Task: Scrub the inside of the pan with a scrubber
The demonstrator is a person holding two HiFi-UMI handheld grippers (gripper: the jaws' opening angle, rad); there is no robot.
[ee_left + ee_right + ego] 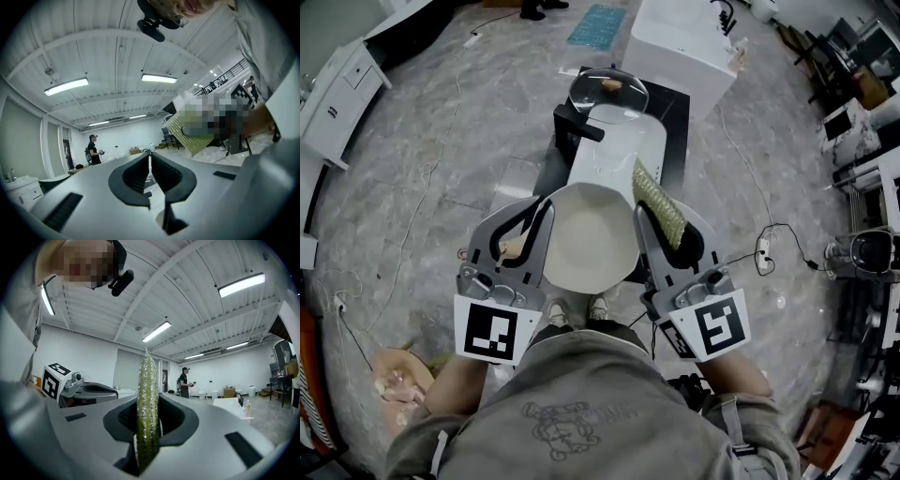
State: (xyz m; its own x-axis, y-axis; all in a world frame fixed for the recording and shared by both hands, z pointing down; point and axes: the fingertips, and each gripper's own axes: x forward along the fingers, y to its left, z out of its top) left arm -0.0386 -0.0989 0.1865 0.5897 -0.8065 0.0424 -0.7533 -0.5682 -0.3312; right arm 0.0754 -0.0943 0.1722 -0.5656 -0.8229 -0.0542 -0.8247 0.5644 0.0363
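Note:
In the head view a cream, round pan (591, 239) hangs in front of me above my shoes, inside facing up. My left gripper (544, 204) lies along its left rim, and in the left gripper view (150, 161) the jaws are pressed together with only a thin pale strip between the pads. The exact hold on the pan is hard to see. My right gripper (643, 214) is shut on a green scrubber (659, 202), which stands on edge over the pan's right rim. The scrubber (147, 380) sticks up between the right jaws and also shows in the left gripper view (190, 133).
Ahead stands a black table (675, 112) carrying a long white basin-like piece (614, 141) and a glass lid (609, 89). A white cabinet (675, 42) is behind it. Cables and a power strip (762, 253) lie on the marble floor. A person (183, 380) stands far off.

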